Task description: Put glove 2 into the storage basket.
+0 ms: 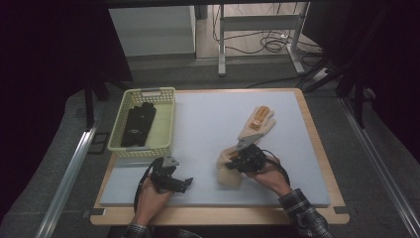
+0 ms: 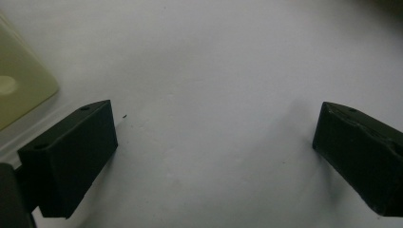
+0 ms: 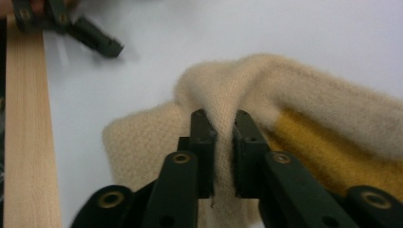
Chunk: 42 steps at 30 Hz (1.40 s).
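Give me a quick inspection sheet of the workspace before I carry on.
Surface: pale mat on a wooden table, dimly lit.
Job's things: cream glove with a yellow patch on the mat, cuff end bunched; black glove in the yellow-green basket at the far left.
Clutter: nothing seen on the mat.
Grippers: right hand-held gripper has a fold of the cream glove between its jaws, the pads pressing it; left hand-held gripper open, low over bare mat.
Cables: one trails from each gripper; more lie on the floor beyond the table.
Surroundings: dark curtains, white desk legs, metal rails.
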Available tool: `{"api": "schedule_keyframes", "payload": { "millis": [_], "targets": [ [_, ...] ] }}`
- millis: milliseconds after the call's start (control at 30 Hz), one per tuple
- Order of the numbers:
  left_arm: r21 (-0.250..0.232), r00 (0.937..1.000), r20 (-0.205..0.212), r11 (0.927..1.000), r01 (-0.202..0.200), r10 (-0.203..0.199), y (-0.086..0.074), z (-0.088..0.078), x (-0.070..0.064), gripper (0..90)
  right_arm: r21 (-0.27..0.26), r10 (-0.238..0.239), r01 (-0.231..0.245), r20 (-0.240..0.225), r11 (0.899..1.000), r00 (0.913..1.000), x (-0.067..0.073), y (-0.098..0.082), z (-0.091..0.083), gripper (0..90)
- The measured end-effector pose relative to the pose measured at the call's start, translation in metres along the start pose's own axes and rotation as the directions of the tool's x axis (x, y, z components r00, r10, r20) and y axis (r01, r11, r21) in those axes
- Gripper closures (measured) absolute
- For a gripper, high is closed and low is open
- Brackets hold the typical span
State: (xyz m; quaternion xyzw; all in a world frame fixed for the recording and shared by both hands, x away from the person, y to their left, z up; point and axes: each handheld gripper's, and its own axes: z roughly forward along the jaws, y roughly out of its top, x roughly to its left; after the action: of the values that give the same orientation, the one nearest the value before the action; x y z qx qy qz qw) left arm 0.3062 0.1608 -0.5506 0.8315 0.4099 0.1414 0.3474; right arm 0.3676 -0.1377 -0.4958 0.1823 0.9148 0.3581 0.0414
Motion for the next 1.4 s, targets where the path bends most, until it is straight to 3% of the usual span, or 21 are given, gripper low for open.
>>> {"api": "schedule_keyframes", "payload": {
  "millis": [100,167,267,367,567,633,667,733,900,933,1000,1200,1267,1400],
  "targets": [
    [0.004,1.0,0.0,1.0,-0.005,0.005,0.0,0.0,0.0,1.1,0.011,-0.008,0.008,0.024,1.0,0.9997,0.005,-0.002,0.013,51.0],
    [0.004,1.0,0.0,1.0,-0.005,0.005,0.0,0.0,0.0,1.1,-0.013,0.012,-0.011,0.031,1.0,0.9994,0.003,-0.002,0.009,43.0],
    [0.004,1.0,0.0,1.0,-0.004,0.004,0.0,0.0,0.0,1.1,-0.045,0.033,-0.03,0.067,0.999,0.9972,-0.001,-0.002,-0.004,40.9],
    [0.004,1.0,-0.001,1.0,-0.004,0.004,0.0,0.0,0.0,1.1,-0.063,0.069,-0.062,0.114,0.996,0.9911,-0.01,-0.008,-0.018,44.3],
    [0.004,1.0,0.0,1.0,-0.002,0.002,0.0,0.0,0.0,1.1,-0.069,0.125,-0.114,0.182,0.991,0.9754,-0.024,-0.022,-0.026,47.5],
    [0.004,1.0,-0.001,1.0,-0.002,0.002,0.0,0.0,0.0,1.1,-0.076,0.149,-0.136,0.201,0.988,0.9683,-0.03,-0.027,-0.026,47.5],
    [0.003,1.0,-0.001,1.0,-0.002,0.002,0.0,0.0,0.0,1.1,-0.095,0.182,-0.165,0.221,0.982,0.958,-0.038,-0.031,-0.028,47.5],
    [0.003,1.0,-0.001,1.0,-0.002,0.002,0.0,0.0,0.0,1.1,-0.102,0.195,-0.175,0.228,0.979,0.954,-0.041,-0.033,-0.029,47.5],
    [0.003,1.0,-0.001,1.0,-0.002,0.002,0.0,0.0,0.0,1.1,-0.134,0.256,-0.227,0.271,0.965,0.928,-0.056,-0.037,-0.035,47.0],
    [0.003,1.0,-0.001,1.0,-0.002,0.002,0.0,0.0,0.0,1.1,-0.143,0.269,-0.236,0.291,0.961,0.9183,-0.061,-0.038,-0.038,46.7],
    [0.003,1.0,-0.001,1.0,-0.002,0.002,0.0,0.0,0.0,1.1,-0.144,0.273,-0.24,0.295,0.96,0.9157,-0.063,-0.038,-0.038,46.3],
    [0.003,1.0,-0.001,1.0,-0.002,0.002,0.0,0.0,0.0,1.1,-0.17,0.314,-0.271,0.331,0.947,0.8899,-0.079,-0.035,-0.041,43.7],
    [0.003,1.0,-0.001,1.0,-0.002,0.002,0.0,0.0,0.0,1.2,-0.179,0.329,-0.282,0.349,0.943,0.8777,-0.087,-0.033,-0.04,42.9],
    [0.001,1.0,-0.001,1.0,-0.001,0.001,0.0,0.0,0.0,1.2,-0.184,0.338,-0.289,0.363,0.94,0.8682,-0.093,-0.031,-0.036,41.4]
  ]
}}
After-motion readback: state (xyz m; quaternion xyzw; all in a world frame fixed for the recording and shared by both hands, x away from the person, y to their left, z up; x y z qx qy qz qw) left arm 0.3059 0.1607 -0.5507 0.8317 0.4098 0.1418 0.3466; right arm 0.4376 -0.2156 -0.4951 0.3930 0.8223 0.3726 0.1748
